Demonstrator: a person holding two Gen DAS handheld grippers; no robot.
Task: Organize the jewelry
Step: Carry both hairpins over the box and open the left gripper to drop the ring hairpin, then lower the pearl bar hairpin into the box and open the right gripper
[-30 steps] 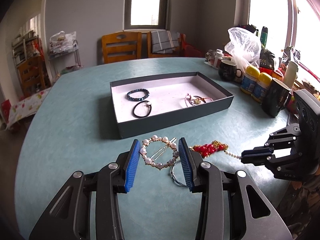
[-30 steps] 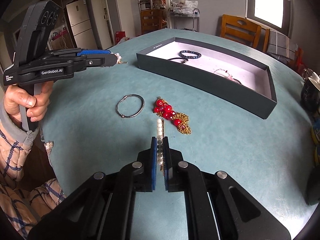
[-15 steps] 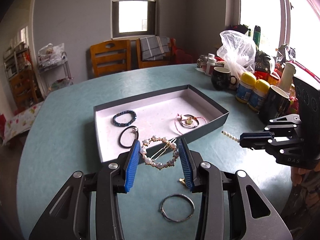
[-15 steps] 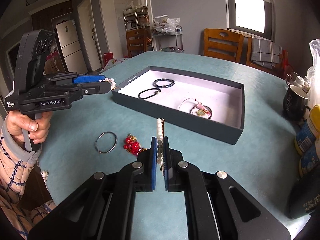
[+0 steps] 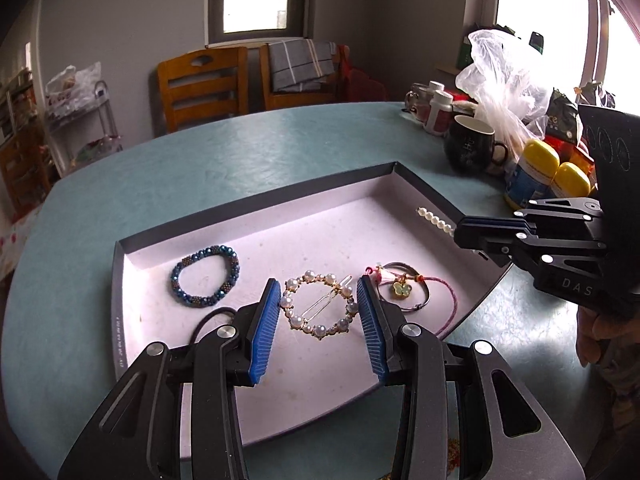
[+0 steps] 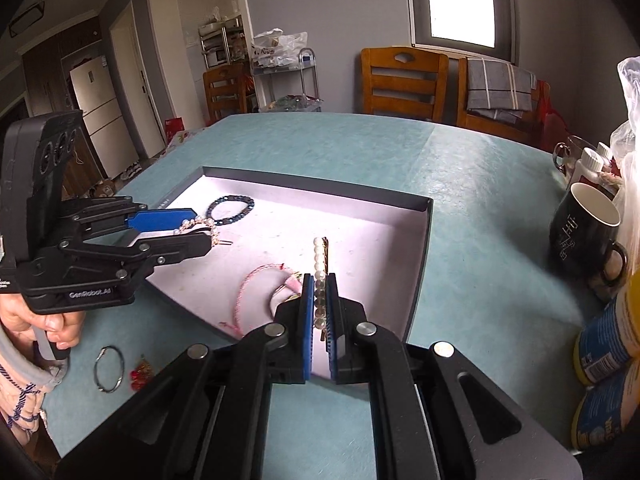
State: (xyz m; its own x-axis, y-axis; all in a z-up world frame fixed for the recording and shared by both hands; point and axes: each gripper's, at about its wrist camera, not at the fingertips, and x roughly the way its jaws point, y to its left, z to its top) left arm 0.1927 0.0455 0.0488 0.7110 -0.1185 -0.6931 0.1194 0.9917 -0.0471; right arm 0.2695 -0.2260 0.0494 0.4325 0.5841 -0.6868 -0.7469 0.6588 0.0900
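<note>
Both of your claws have moved off the tabletop (image 6: 460, 168) and are now over the box (image 5: 256, 204), so you're basically at the drop-off point.

Your left claw (image 5: 319, 316) is pinching the round pearl hair clip (image 5: 318, 306) between its blue pads, held about as wide as the ring itself. A second ago that clip was hanging over bare tabletop in front of the box; now it sits in the middle of the left view with the white box floor right behind it. In the right view you can see it's still held up above the floor, not lying down yet.

Your right claw (image 6: 319, 312) is clamped narrow on the straight pearl hair pin (image 6: 319, 268), which pokes out past the fingertips over the right side of the box, near the right wall.

Already in the box: the blue bead bracelet (image 5: 205, 275) center left, a black hair tie (image 5: 208, 318) half hidden behind your left claw, and the pink cord bracelet (image 5: 404, 288) with its charm just right of the clip.

Still out on the tabletop, lower left of the right view: the metal ring (image 6: 107, 368) and the red bead piece (image 6: 140, 372). So I'd guess release both here, then go back for those two. Watch the clip doesn't land tangled on the pink cord.
</note>
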